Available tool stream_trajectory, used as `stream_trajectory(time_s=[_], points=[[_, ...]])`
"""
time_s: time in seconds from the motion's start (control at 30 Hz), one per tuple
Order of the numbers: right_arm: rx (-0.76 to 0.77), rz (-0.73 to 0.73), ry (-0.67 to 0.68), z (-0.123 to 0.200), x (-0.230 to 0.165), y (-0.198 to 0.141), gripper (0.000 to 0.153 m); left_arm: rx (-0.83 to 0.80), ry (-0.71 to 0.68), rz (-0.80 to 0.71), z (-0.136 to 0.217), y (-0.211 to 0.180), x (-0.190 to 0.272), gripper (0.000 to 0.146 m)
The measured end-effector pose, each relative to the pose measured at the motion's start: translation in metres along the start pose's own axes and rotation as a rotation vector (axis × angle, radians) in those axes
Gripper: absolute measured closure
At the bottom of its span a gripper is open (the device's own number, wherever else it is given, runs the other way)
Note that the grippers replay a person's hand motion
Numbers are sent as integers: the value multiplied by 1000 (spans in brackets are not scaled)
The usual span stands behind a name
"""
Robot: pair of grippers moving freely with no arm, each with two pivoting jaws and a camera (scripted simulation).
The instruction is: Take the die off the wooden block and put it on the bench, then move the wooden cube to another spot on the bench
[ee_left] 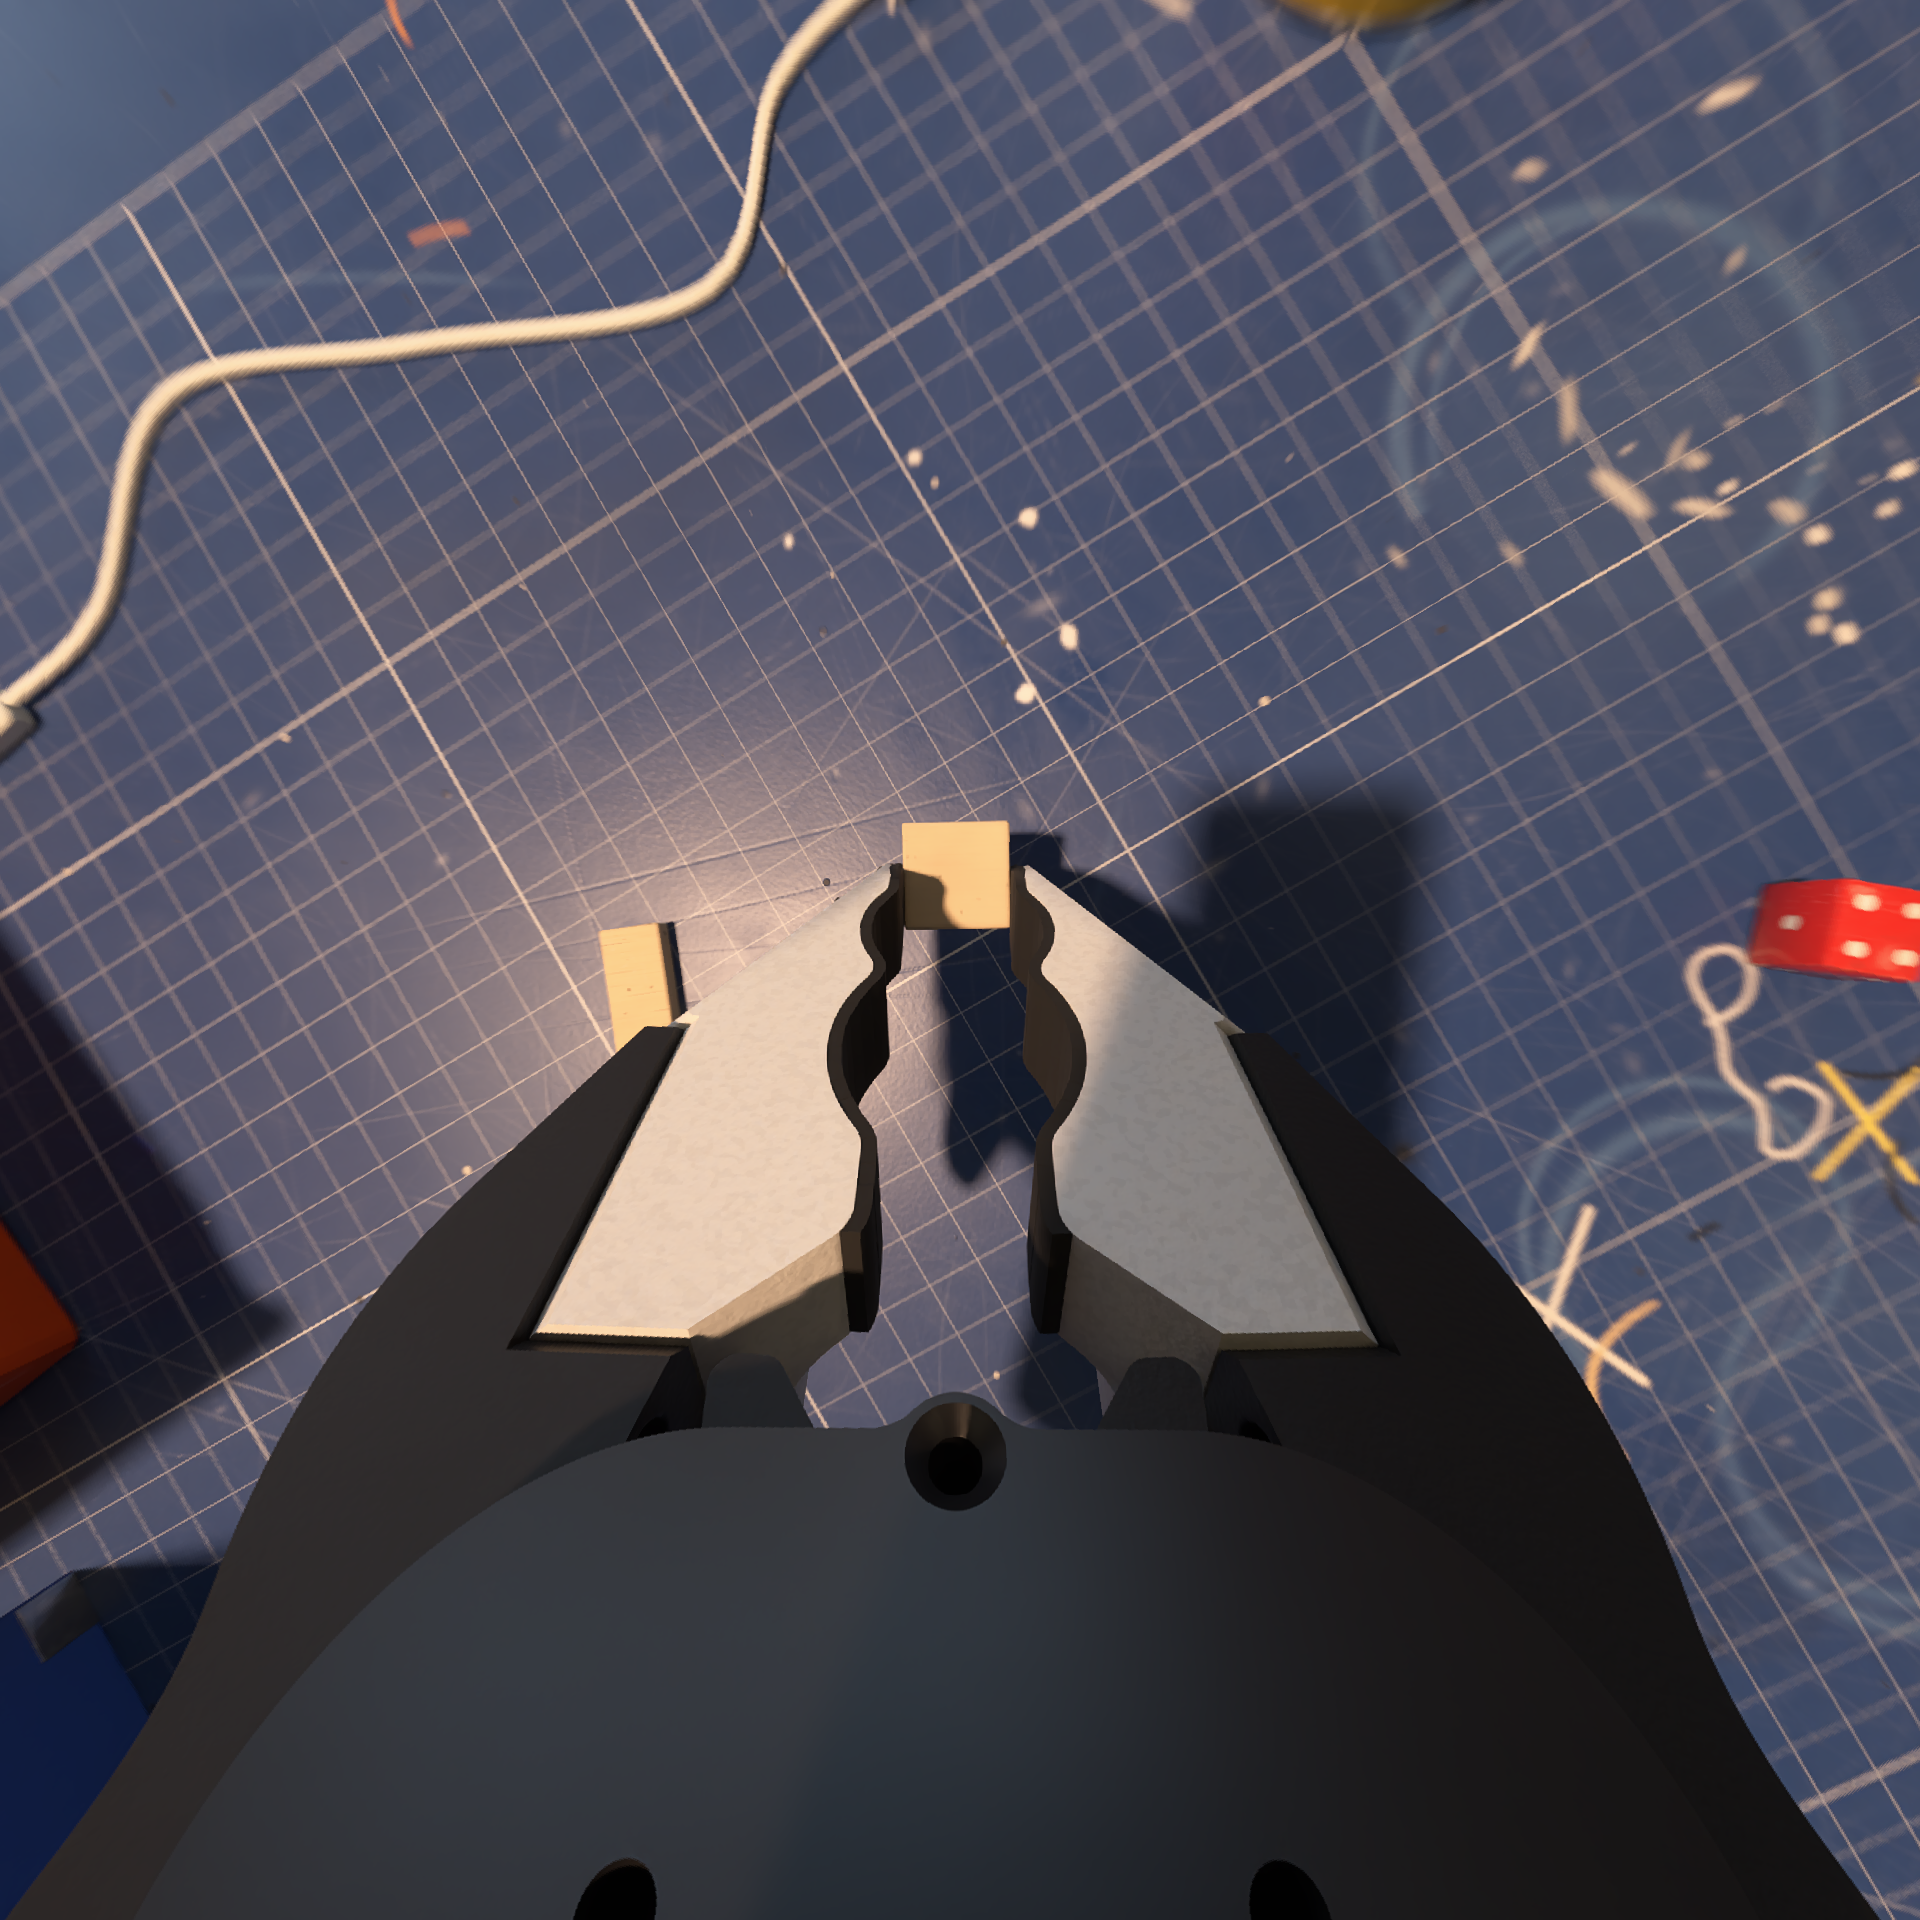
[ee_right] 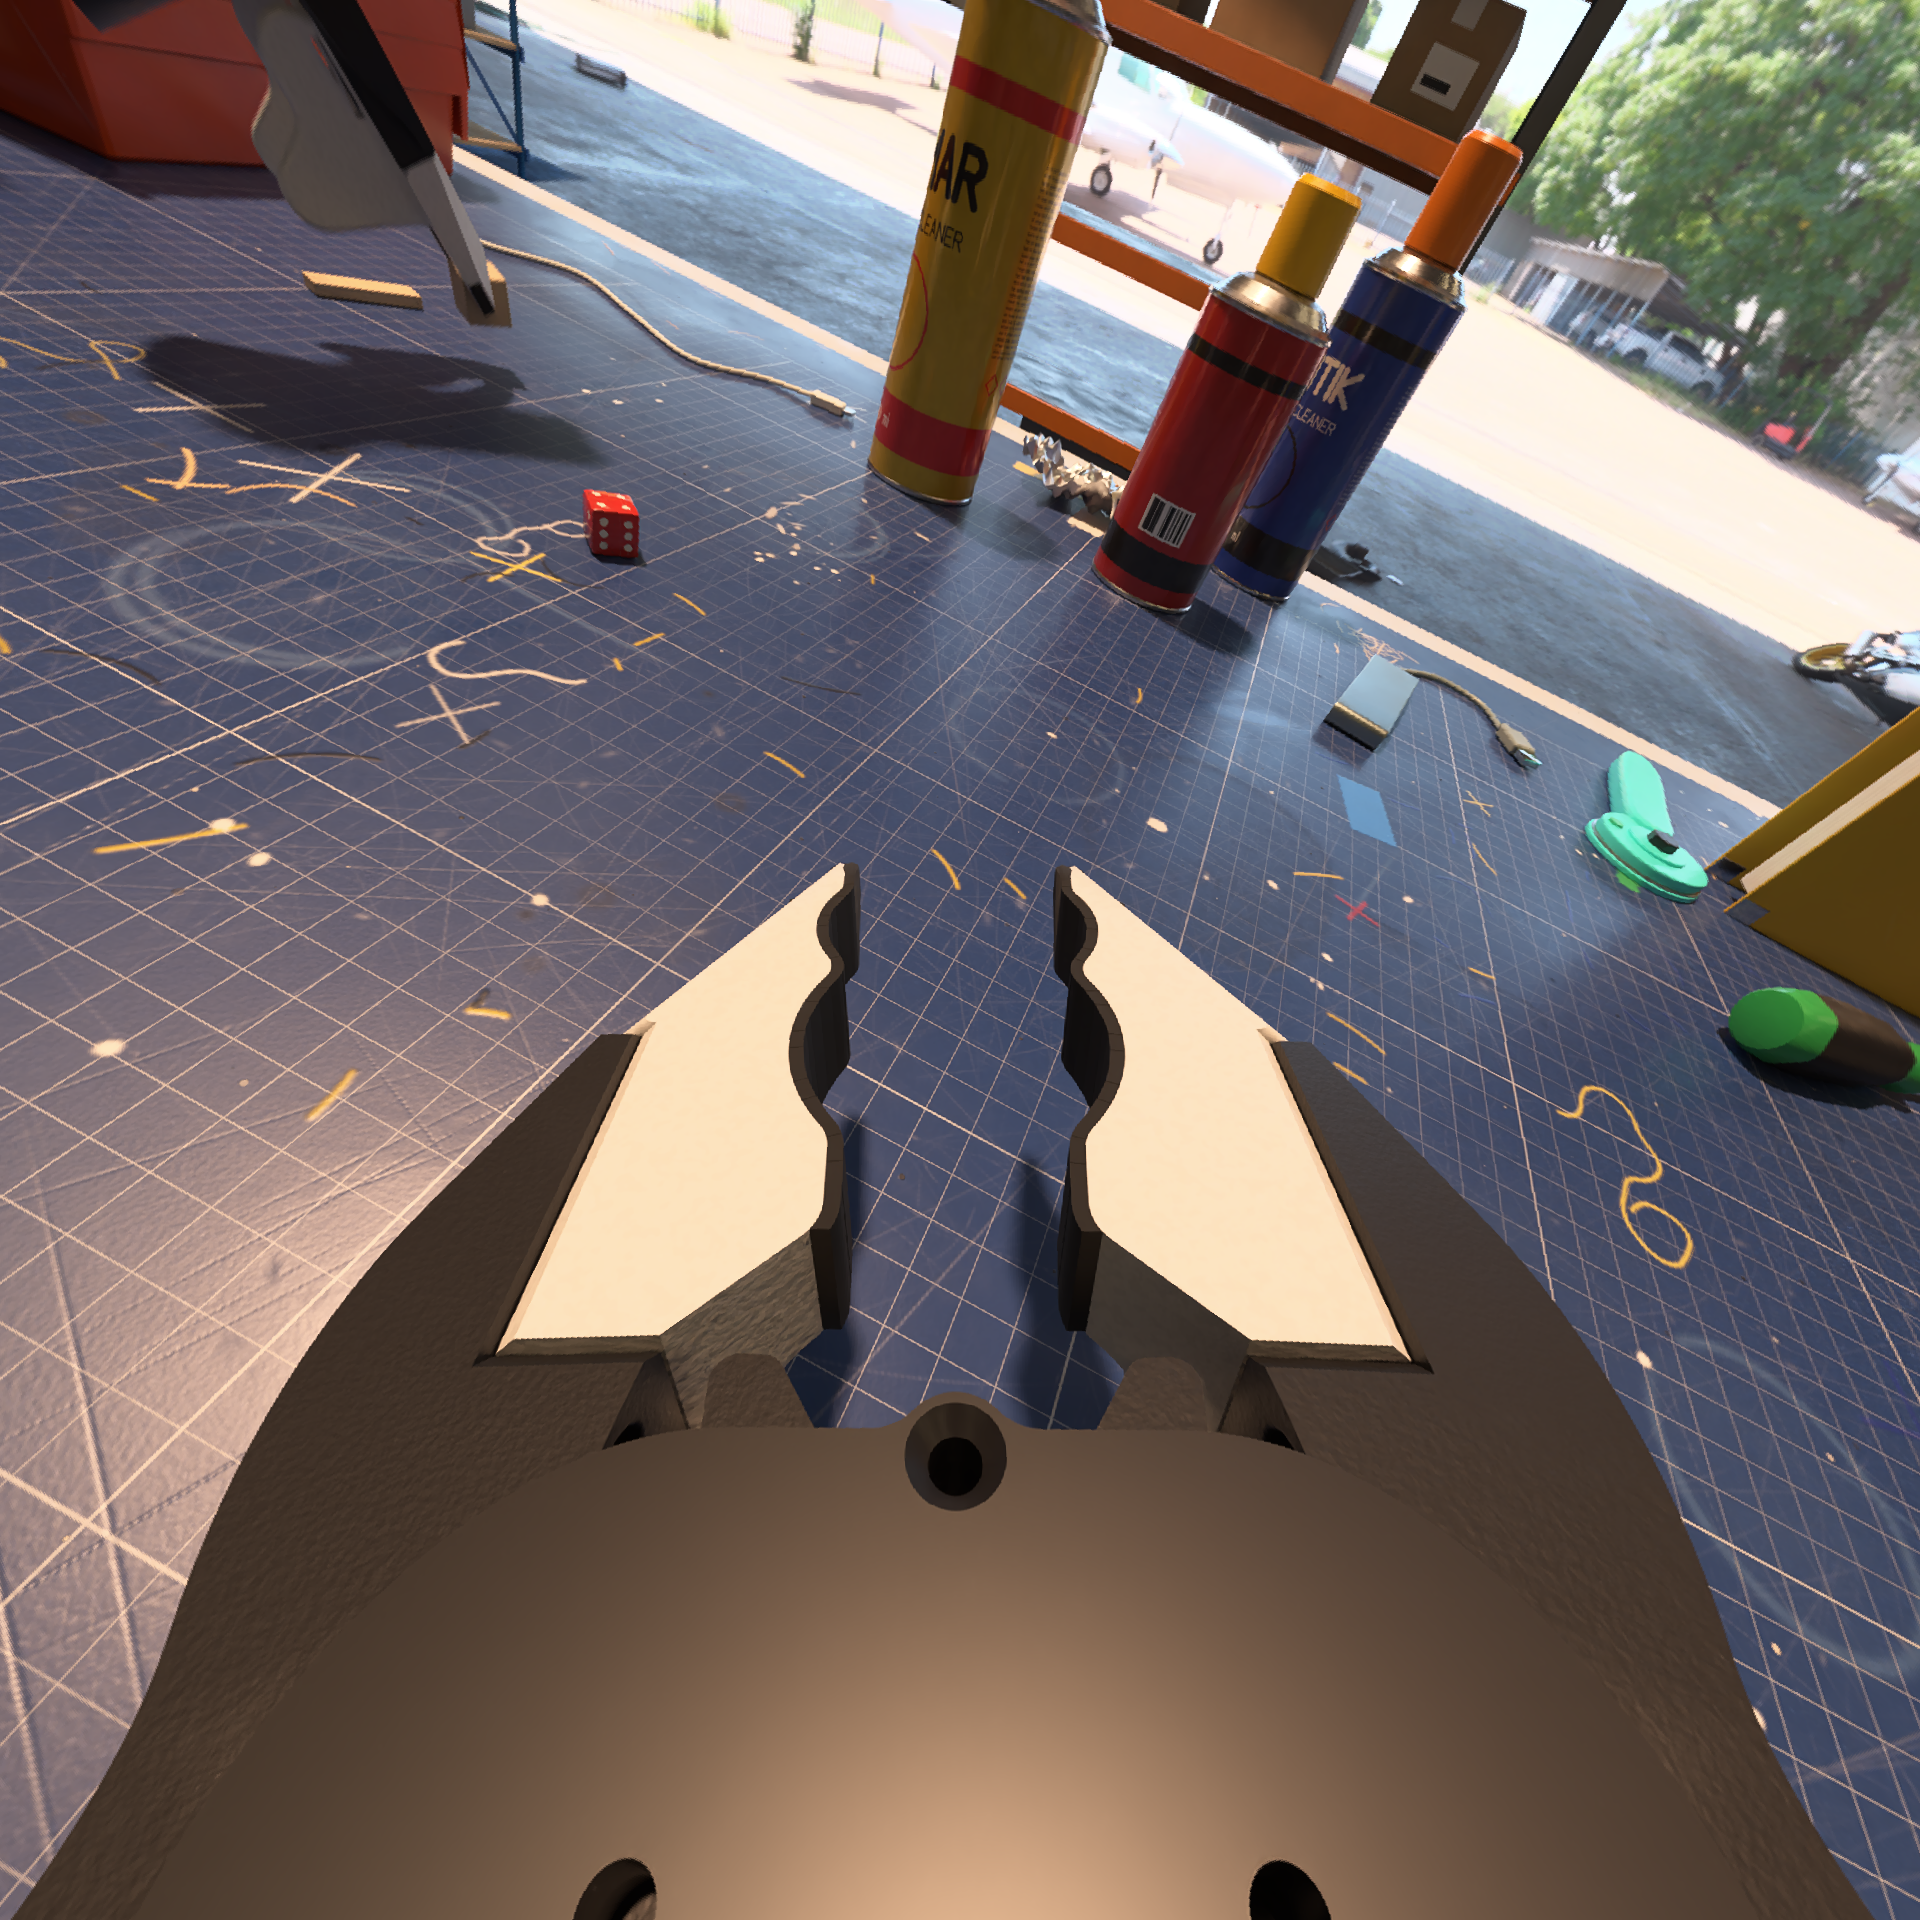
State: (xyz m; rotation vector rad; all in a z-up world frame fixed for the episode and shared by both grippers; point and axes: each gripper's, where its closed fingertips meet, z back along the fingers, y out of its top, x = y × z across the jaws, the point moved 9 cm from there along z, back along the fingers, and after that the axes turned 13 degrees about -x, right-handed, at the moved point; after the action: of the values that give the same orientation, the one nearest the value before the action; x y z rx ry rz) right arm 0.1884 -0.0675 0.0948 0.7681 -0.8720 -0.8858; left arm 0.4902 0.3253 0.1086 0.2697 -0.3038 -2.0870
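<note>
My left gripper (ee_left: 956, 888) is shut on the small wooden cube (ee_left: 956, 857) and holds it at its fingertips above the blue cutting mat (ee_left: 623, 623). The right wrist view shows that gripper (ee_right: 473, 286) at the top left with the cube (ee_right: 497, 296) lifted, its shadow lying on the mat below. A flat wooden block (ee_left: 639, 977) lies on the mat just left of the cube; it also shows in the right wrist view (ee_right: 364, 289). The red die (ee_left: 1839, 930) rests on the mat to the right, also in the right wrist view (ee_right: 611, 523). My right gripper (ee_right: 956, 894) is open and empty, low over the mat.
A pale cable (ee_left: 416, 343) winds across the mat beyond the cube. Three spray cans, yellow (ee_right: 987, 249), red (ee_right: 1216, 416) and blue (ee_right: 1351, 374), stand at the bench's far edge. A green tool (ee_right: 1647, 831), a green-capped marker (ee_right: 1818, 1029) and a yellow box (ee_right: 1849, 862) sit at the right. An orange box (ee_right: 156, 73) stands behind the left gripper.
</note>
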Motion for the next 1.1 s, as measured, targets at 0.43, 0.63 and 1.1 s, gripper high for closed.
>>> stream_trajectory(time_s=[0.43, 0.63, 1.1], points=[[-9, -4, 9, -1, 1, 0, 115, 323, -124, -133, 117, -2, 47, 127], [-1, -6, 6, 0, 1, 0, 115, 333, -181, -188, 120, -6, 78, 127], [-2, 8, 6, -1, -1, 1, 115, 454, 144, -149, 48, -51, 137, 127]])
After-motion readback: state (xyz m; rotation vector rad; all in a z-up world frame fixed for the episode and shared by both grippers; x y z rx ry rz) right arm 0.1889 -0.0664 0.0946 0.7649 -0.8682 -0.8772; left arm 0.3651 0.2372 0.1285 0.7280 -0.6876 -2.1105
